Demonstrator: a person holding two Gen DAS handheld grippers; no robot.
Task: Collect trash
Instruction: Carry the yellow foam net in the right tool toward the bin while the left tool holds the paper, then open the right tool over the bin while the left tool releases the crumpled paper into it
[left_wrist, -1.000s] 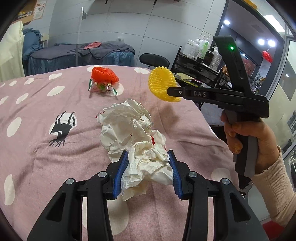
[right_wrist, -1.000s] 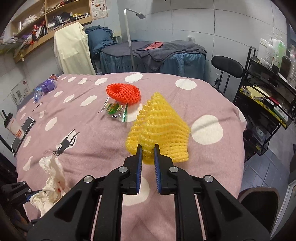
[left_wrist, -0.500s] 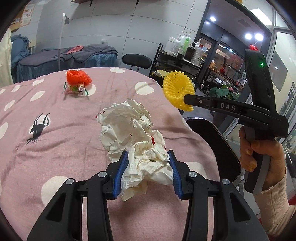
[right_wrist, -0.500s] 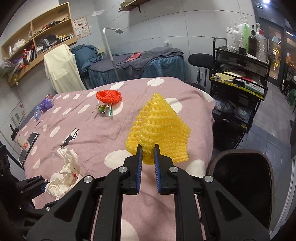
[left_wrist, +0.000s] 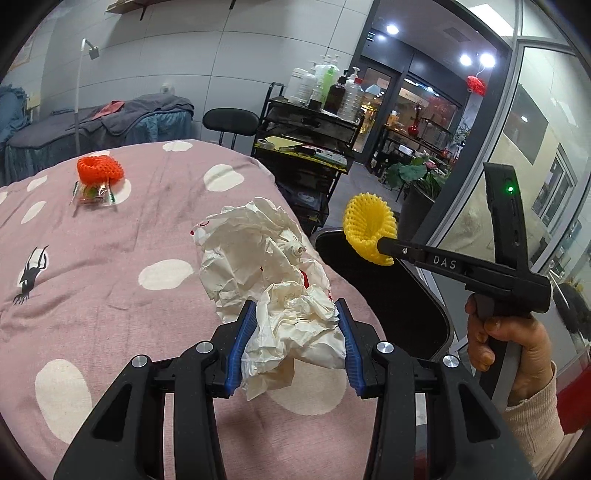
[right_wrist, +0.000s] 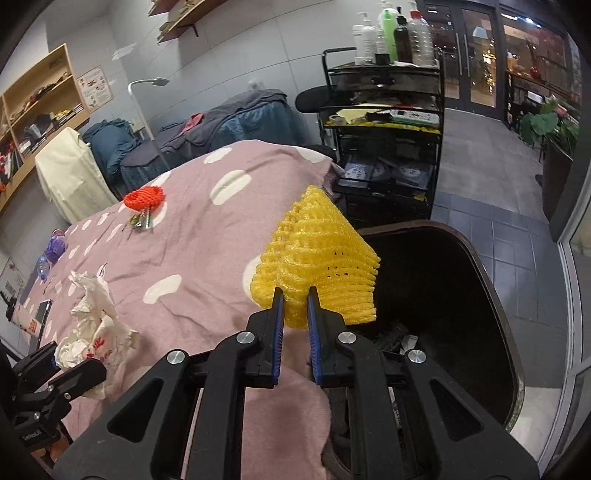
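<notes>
Best to carry the yellow foam net (right_wrist: 317, 266) fully over the black bin (right_wrist: 461, 302) before letting go, so it drops inside the rim. The right gripper (right_wrist: 295, 310) has its fingers nearly closed, pinching the net's lower edge beside the bed (left_wrist: 110, 258). The left gripper (left_wrist: 293, 343) clamps crumpled paper (left_wrist: 266, 273) with wider-set fingers, above the bed.

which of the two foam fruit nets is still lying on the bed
The orange foam net, lying far back on the pink dotted bedspread. The yellow foam net is held in the right gripper over the black bin.
</notes>
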